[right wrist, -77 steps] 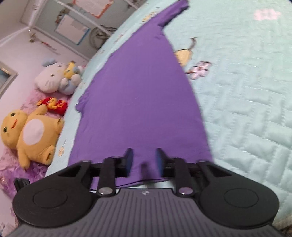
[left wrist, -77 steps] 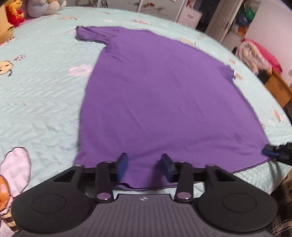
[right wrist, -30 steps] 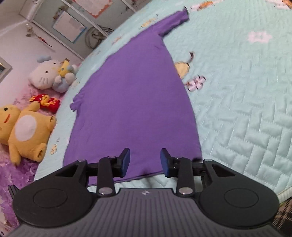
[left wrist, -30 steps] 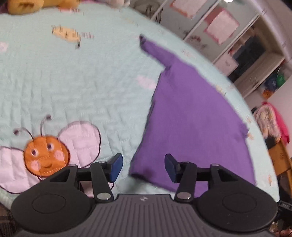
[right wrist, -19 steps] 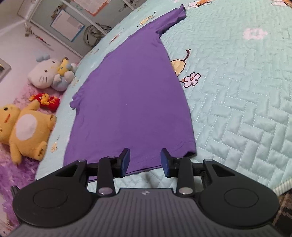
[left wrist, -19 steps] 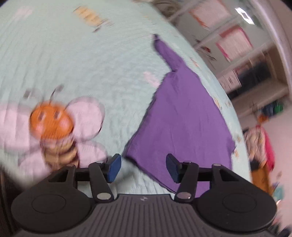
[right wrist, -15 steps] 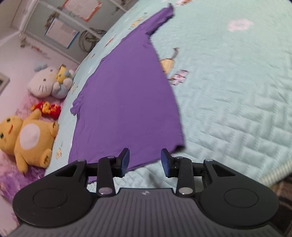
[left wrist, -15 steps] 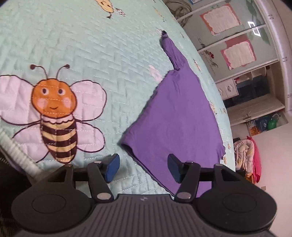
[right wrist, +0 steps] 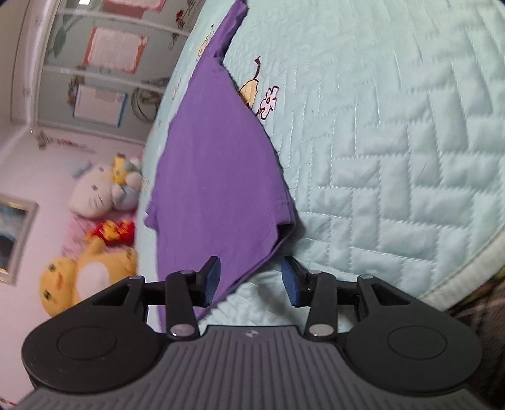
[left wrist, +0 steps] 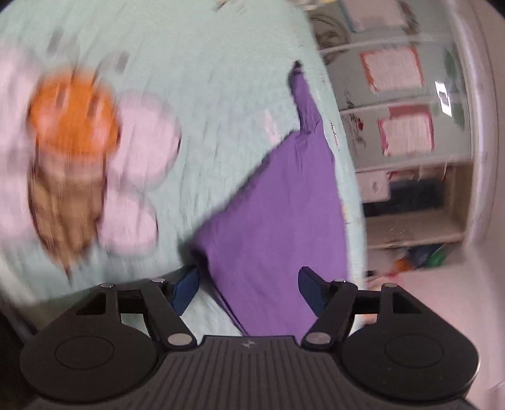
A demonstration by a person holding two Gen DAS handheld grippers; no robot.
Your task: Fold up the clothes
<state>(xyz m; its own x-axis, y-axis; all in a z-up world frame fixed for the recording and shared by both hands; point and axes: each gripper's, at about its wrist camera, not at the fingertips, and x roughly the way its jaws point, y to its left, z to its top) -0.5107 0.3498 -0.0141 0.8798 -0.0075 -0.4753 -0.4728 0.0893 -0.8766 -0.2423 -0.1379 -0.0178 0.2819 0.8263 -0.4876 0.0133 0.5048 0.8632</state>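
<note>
— The left gripper is spread wide, its two blue pads well apart and nothing pinched between them. A bottom corner of the purple T-shirt lies in the gap, near the left-hand pad; whether that pad touches the cloth I can't tell, the view is smeared.

— And the right gripper?

— Also parted, also holding nothing. The shirt's other bottom corner sits just ahead of the gap, a little curled up at the hem, and the hem edge runs down under the left-hand pad.

— How many garments?

— One, spread flat on the pale green quilted bedspread, hem toward the grippers. A single short sleeve sticks out at the far end in the left view; in the right view the other sleeve reaches up toward the top.

— Anything else on the bed?

— Printed motifs only: one big bee, blurred, off to the left of the shirt, and on the other side a small yellow figure with a pink flower right at the shirt's side edge.

— Room to move?

— Plenty of bare quilt on both outer sides of the shirt. The bed's white-piped edge curves close by the right gripper. Beyond the shirt's far side lie plush toys: a white cat, a small yellow-and-blue one against it, a red one and a large yellow bear.
</note>
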